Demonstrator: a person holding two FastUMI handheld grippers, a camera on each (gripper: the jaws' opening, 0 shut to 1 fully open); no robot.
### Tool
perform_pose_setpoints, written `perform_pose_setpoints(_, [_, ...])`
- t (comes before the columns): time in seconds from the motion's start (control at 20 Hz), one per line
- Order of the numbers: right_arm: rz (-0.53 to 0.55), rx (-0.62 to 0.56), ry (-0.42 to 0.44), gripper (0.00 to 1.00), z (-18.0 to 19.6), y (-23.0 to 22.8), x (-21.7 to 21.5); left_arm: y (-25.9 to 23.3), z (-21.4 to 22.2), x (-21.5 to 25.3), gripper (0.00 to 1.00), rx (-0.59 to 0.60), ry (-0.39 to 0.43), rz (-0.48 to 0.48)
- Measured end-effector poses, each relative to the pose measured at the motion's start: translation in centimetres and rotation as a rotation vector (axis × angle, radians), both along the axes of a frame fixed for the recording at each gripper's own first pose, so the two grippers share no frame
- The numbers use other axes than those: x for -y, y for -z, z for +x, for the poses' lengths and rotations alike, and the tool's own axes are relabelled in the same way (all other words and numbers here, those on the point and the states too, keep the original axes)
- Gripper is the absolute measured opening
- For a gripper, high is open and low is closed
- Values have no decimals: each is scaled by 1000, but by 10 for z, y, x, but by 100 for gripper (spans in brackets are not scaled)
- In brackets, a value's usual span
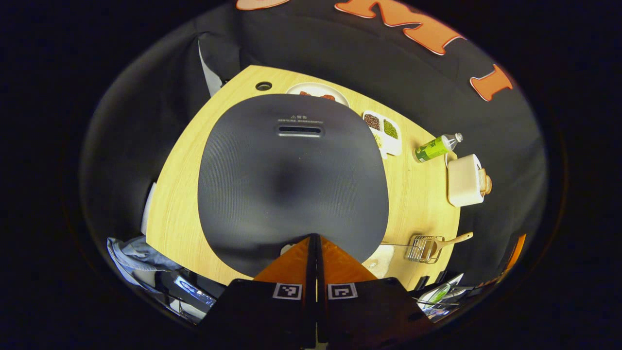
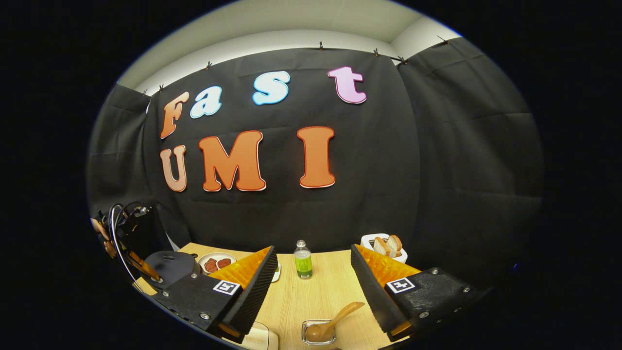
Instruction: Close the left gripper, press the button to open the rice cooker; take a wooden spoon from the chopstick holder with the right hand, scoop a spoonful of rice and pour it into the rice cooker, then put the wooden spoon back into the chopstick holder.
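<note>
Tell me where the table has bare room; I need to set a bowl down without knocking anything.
Bare wood lies between the rice cooker and the toaster, below the bottle and above the chopstick holder. Another strip runs along the cooker's left side to the table edge. It is crowded behind the cooker, where the plate and divided dish sit.

Matt ribbed rice cooker lid (image 1: 291, 184), pale wood-grain table (image 1: 423, 194), wire chopstick holder (image 1: 422, 248)

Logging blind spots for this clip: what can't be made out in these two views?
- Rice cooker button, left gripper view: hidden under the shut left gripper.
- Rice dish, same view: mostly behind the cooker and finger.
- Wooden spoon bowl and holder, right gripper view: cut off by the bottom edge.
- Compartment tray contents: too small.
</note>
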State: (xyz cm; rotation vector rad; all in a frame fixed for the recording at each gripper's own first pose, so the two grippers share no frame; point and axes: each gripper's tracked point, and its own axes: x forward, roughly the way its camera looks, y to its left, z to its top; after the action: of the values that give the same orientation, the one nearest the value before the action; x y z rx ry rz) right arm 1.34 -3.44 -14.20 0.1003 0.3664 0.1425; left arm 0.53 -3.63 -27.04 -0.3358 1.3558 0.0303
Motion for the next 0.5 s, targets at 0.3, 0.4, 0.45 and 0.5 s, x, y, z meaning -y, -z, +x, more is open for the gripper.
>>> perform_pose_setpoints(0.3, [29,-122,-11,94,-14,44,-2,-34,9,-1,1,316,114,212])
perform_pose_setpoints(0.4, [30,-163,-4,94,-17,59,2,-51,15,-2,6,423,118,277])
perform_pose_setpoints(0.45, [28,-183,3,94,-17,67,4,-62,21,-2,0,483,112,306])
perform_pose_setpoints(0.5, [30,-202,10,94,-19,73,7,-74,26,-5,6,546,107,337])
